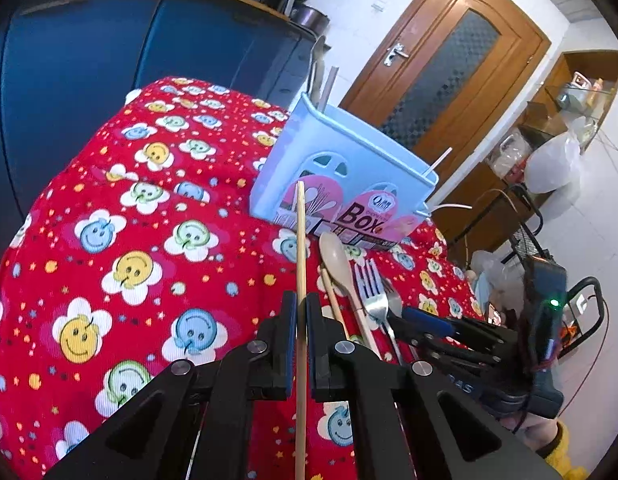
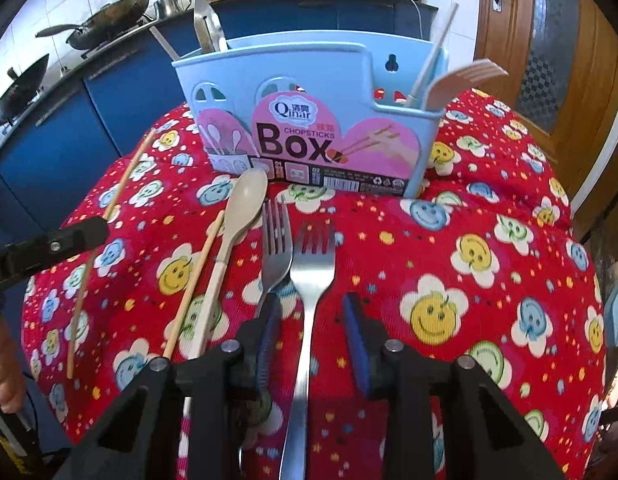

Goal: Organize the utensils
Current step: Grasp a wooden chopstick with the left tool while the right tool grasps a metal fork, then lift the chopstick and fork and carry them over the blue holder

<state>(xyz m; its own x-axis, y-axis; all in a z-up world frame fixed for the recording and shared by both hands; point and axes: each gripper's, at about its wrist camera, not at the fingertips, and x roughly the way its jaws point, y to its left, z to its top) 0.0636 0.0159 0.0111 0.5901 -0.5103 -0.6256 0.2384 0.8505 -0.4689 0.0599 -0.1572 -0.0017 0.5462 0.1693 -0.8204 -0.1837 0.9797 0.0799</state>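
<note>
While the left gripper (image 1: pixel 301 312) pinches 1 wooden chopstick (image 1: pixel 300 248) between its pressed-together pads, the stick's tip points toward 12 o'clock at the pale blue chopsticks box (image 2: pixel 309 92), which stands upright on a red smiley-flower cloth (image 2: pixel 469 264). The right gripper (image 2: pixel 311 312) hovers with its jaws partly spread around the handle of a steel fork (image 2: pixel 312 264); its blue pads (image 2: pixel 355 332) stand clear of the metal on both sides. Just beside that fork at 9 o'clock lies a second steel fork (image 2: pixel 276 248), then a cream spoon (image 2: pixel 241 216) and another chopstick (image 2: pixel 197 284), all pointing toward the box. In the box's 3 o'clock compartment stand a beige plastic fork (image 2: pixel 457 80) and a pale stick; a metal utensil (image 2: pixel 207 26) rises from its 9 o'clock end.
</note>
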